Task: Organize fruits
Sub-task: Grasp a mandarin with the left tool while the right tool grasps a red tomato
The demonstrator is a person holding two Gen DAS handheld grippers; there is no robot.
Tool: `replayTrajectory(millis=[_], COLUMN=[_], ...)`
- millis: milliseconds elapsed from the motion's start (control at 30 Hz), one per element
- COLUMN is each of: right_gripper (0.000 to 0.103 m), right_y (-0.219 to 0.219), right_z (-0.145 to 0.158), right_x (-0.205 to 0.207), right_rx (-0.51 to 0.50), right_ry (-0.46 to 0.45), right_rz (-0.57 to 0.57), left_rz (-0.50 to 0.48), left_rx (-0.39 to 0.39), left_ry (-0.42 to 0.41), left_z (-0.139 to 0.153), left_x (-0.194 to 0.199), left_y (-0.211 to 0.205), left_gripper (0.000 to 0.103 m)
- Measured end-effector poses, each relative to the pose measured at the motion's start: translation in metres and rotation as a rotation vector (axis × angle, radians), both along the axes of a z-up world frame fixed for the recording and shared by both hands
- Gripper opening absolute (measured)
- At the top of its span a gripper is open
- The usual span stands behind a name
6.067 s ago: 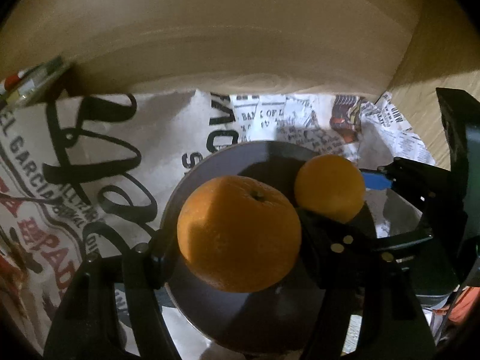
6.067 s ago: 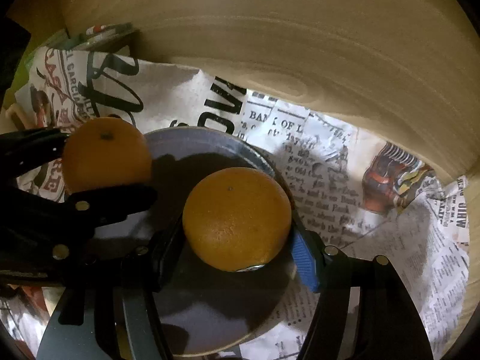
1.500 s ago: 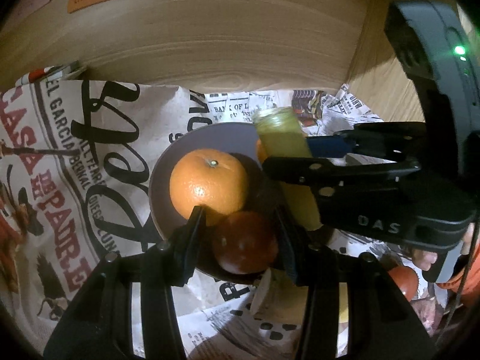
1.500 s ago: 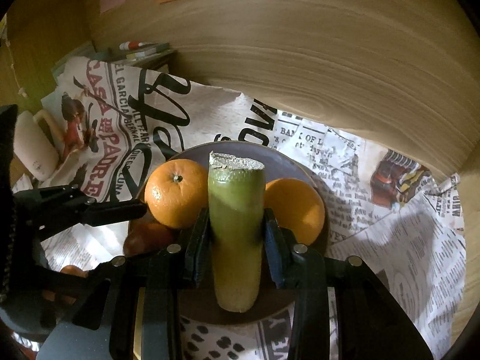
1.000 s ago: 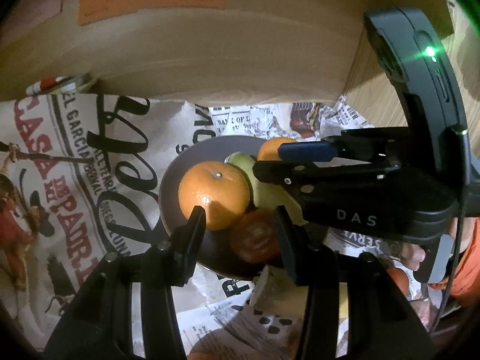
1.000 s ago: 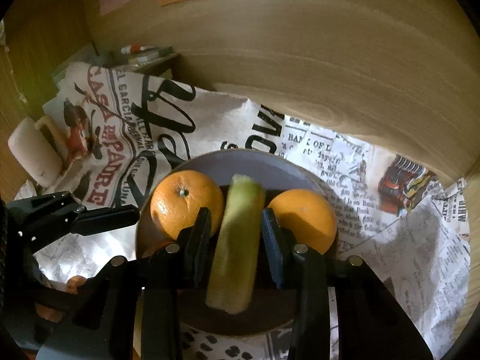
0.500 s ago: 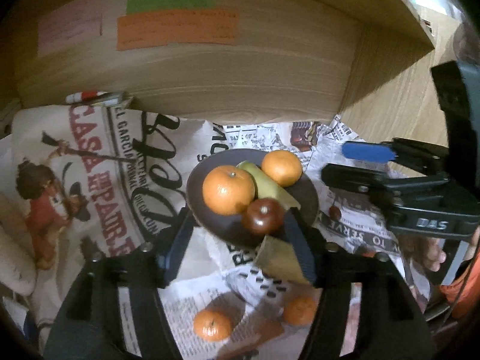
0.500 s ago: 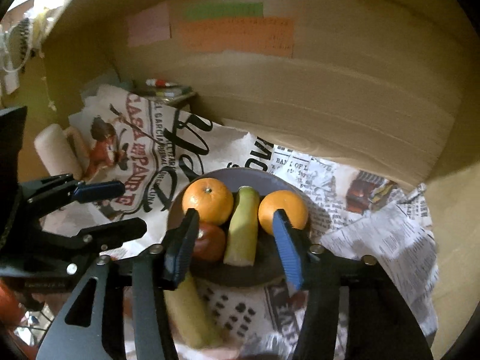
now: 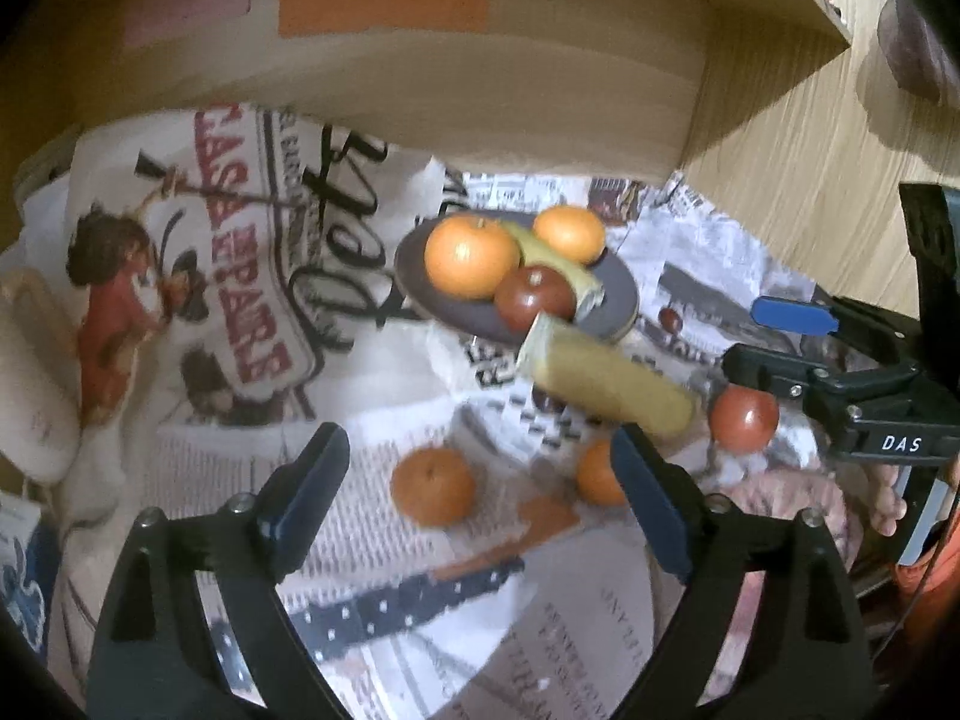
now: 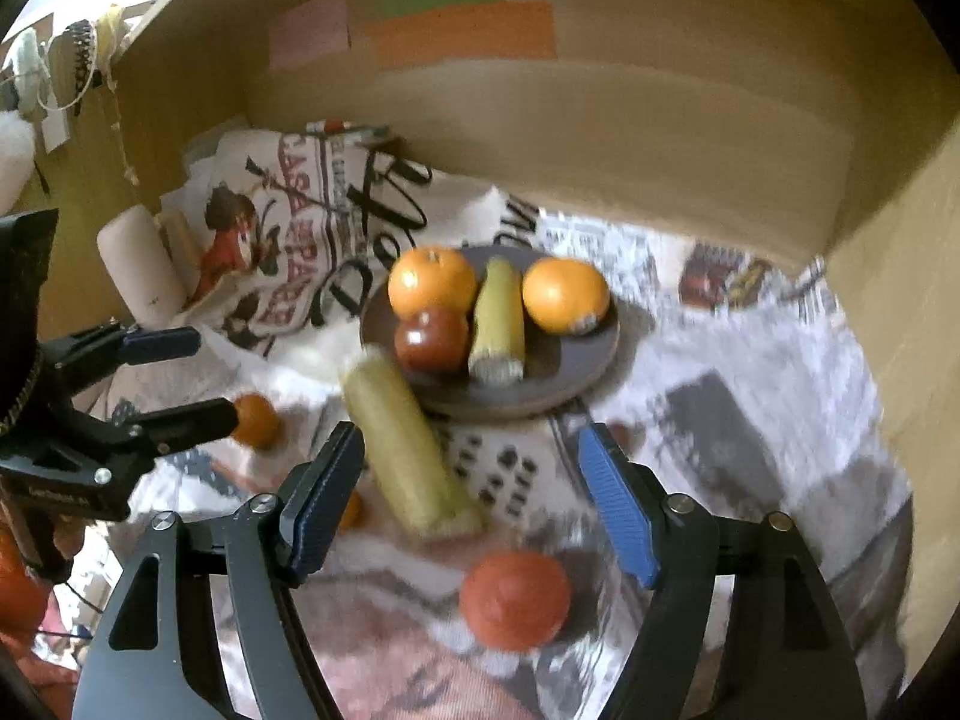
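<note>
A dark plate (image 9: 618, 300) (image 10: 576, 372) on newspaper holds two oranges (image 9: 471, 255) (image 10: 564, 294), a dark red apple (image 9: 534, 297) (image 10: 431, 339) and a short green-yellow piece (image 10: 498, 318). A longer yellow-green piece (image 9: 606, 384) (image 10: 408, 450) lies in front of the plate. A red tomato (image 9: 744, 417) (image 10: 515, 597) and small oranges (image 9: 433, 486) (image 10: 255, 420) lie loose. My left gripper (image 9: 480, 492) and right gripper (image 10: 471, 498) are open, empty, and back from the plate.
Wooden walls enclose the back and right, with coloured paper notes (image 10: 462, 30) on the back wall. A cream mug (image 10: 141, 267) lies at the left. Printed newspaper (image 9: 240, 276) covers the surface. Pens (image 10: 348, 129) lie at the back left.
Both grippers have pulled further back and up from the plate, opening wider. The loose fruits in front of the plate have come into view.
</note>
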State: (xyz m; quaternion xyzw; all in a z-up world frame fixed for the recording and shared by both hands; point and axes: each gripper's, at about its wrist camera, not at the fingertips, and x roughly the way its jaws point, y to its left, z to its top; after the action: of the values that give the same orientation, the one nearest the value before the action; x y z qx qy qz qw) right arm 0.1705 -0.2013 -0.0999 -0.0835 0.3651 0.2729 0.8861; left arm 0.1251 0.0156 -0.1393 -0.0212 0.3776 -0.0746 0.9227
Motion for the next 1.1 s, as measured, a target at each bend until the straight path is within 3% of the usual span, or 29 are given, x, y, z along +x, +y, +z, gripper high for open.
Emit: replayTrajectory(millis=[300,433,600,833,1100], right_gripper=[0.072,0.068,0.044,0.044,0.044], right_y=[-0.024,-0.029,-0.027,-0.026,-0.028], right_z=[-0.042,-0.050,-0.051,-0.048,-0.031], right_x=[-0.011,-0.008,-0.006,-0.004,0.003], right_rx=[-0.001,-0.012,-0.022,-0.024,0.018], right_ry=[0.123,0.154,0.161,0.163,0.135], right_rz=[-0.077,-0.092,-0.078,-0.062,-0.075], left_rz=[0.023,0.024,0.020,0.020,0.034], left_rx=[0.006,-0.013,-0.014,-0.005,-0.015], left_ry=[0.088,0.126,0.113,0.101,0.091], left_z=[-0.033,-0.046,-0.047,-0.048,-0.045], left_x=[0.005,0.015,0.020,0.022,0.021], left_y=[0.014,0.017,0.015,0.015,0.022], left_gripper=[0.089,0.076,0.063,0.038,0.038])
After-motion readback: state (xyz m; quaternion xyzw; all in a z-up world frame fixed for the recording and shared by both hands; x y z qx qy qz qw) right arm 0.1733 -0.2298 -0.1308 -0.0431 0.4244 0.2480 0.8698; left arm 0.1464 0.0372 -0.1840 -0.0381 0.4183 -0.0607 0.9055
